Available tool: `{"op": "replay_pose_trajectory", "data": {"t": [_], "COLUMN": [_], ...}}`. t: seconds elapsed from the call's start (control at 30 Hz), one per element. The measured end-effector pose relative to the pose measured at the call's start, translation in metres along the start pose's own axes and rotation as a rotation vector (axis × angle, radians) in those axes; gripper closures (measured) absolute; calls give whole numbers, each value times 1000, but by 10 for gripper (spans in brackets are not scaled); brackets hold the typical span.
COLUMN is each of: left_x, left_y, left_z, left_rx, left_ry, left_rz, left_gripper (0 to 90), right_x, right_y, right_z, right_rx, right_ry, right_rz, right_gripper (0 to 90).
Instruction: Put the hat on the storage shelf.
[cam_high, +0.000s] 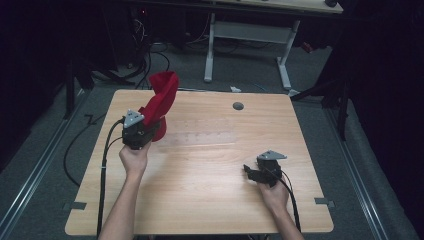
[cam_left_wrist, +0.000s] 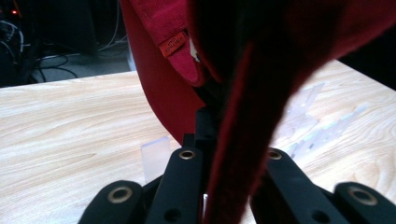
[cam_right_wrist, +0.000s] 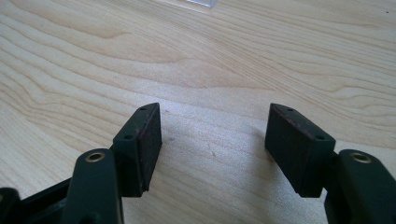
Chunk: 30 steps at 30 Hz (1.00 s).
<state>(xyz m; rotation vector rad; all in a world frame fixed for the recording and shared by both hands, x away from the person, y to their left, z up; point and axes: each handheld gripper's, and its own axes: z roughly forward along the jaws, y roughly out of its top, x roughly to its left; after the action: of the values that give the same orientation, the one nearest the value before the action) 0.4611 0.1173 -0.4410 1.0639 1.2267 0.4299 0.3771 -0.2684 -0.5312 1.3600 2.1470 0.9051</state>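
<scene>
Left gripper (cam_high: 148, 131) lifts a red cloth (cam_high: 161, 100) off the desk (cam_high: 210, 200) at the upper left of the high view; right gripper (cam_high: 250, 171) idle

The left gripper is clenched on the red cloth (cam_left_wrist: 168, 93): in the left gripper view the fabric runs down between its jaws and drapes up over the lens, an orange label (cam_left_wrist: 173, 45) sewn near one hem. The cloth looks soft, light and limp, so it will likely sag and twist wherever it is unsupported; a hemmed edge or corner seems the surest place to pinch, a free corner suiting the other gripper. The right gripper (cam_right_wrist: 212, 135) is released, jaws apart over bare wood at the lower right of the high view, holding nothing. A clear plastic piece (cam_left_wrist: 156, 156) sits on the desk beneath the cloth
</scene>
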Motion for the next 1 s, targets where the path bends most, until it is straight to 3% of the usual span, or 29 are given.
{"op": "replay_pose_trajectory", "data": {"t": [0.77,1.0], "left_x": [12,12], "left_y": [-25,-28], "left_z": [10,5], "left_rx": [16,16], "left_ry": [53,42], "left_rz": [-20,-37], "left_gripper": [841,801], "right_x": [0,0], "right_y": [0,0], "right_z": [0,0], "right_rx": [1,1], "right_ry": [1,1], "right_rz": [1,0], "right_gripper": [361,360]}}
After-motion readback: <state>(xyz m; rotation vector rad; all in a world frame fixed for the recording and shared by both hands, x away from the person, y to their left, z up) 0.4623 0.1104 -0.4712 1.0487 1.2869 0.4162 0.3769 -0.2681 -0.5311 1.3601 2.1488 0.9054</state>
